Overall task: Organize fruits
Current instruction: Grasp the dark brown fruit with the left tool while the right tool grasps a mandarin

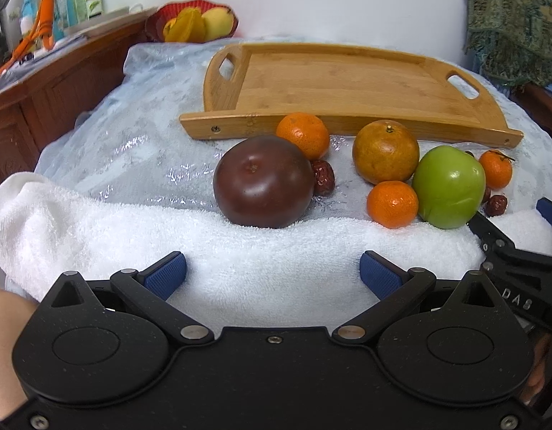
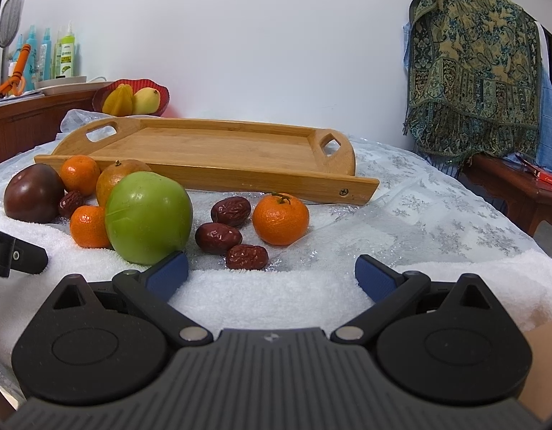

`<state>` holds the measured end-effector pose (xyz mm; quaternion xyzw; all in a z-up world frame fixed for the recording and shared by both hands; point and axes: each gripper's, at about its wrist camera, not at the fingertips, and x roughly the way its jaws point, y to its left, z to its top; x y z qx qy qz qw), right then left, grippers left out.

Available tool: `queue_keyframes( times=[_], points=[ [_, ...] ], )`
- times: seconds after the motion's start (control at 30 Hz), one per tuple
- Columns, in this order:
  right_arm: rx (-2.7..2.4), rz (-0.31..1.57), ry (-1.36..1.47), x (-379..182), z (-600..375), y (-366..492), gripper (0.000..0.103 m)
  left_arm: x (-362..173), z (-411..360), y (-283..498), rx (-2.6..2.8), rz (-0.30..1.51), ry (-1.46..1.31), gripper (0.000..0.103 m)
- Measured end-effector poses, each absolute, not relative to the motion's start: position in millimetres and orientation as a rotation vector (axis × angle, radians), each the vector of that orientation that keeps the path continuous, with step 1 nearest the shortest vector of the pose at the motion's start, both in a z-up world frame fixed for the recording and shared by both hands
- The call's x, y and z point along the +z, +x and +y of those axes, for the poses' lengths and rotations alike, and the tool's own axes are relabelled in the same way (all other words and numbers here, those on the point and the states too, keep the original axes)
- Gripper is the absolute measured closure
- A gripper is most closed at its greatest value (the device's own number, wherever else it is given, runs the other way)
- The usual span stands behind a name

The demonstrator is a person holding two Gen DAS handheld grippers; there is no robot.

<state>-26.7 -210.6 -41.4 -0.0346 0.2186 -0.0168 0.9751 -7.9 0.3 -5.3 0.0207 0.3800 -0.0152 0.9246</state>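
Start of a fruit-sorting task, seen from both wrist cameras. The left gripper and the right gripper each hover low over the white towel at the near edge of the worktop, jaws spread wide and holding nothing; this reads as a ready pose before a first pick.

The fruit lies loose in a cluster between the towel and the wooden tray, none of it yet on the tray. The folded towel probably serves as a soft kerb that stops round fruit rolling off the near edge.

The dark plum-coloured fruit rests against the towel, stem dimple up. The green apple sits tilted, just beside a small mandarin and a larger brownish orange. Another mandarin stands apart, stem upward, near three red dates.

- **Tray:** its long axis runs left to right across the worktop, handle cut-outs at each end, the low front rail facing the fruit.
- **Dates:** the only elongated fruit; their long axes lie roughly crosswise to the right gripper's view.
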Motion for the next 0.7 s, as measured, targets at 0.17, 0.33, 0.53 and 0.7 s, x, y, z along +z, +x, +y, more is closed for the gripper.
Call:
queue_keyframes(
  times=[0.17,0.33,0.53,0.7],
  points=[
    [-0.022,0.464,-0.079,-37.0,-210.2,-24.4,0.000,-3.2,1.7,-9.7,-0.045,0.766,0.049,0.000],
    [-0.003,0.406,-0.003,-28.5,-220.7,-29.6,0.002,10.1,8.2,-15.4,-0.058,0.697,0.050,0.011],
    [-0.002,0.377,0.057,-18.7,-233.5,-20.3,0.018,25.3,24.7,-17.9,-0.034,0.578,-0.038,0.018],
    [0.003,0.395,0.064,-20.5,-235.6,-6.9,0.031,20.0,33.7,-10.2,-0.025,0.582,-0.071,0.028]
  ],
)
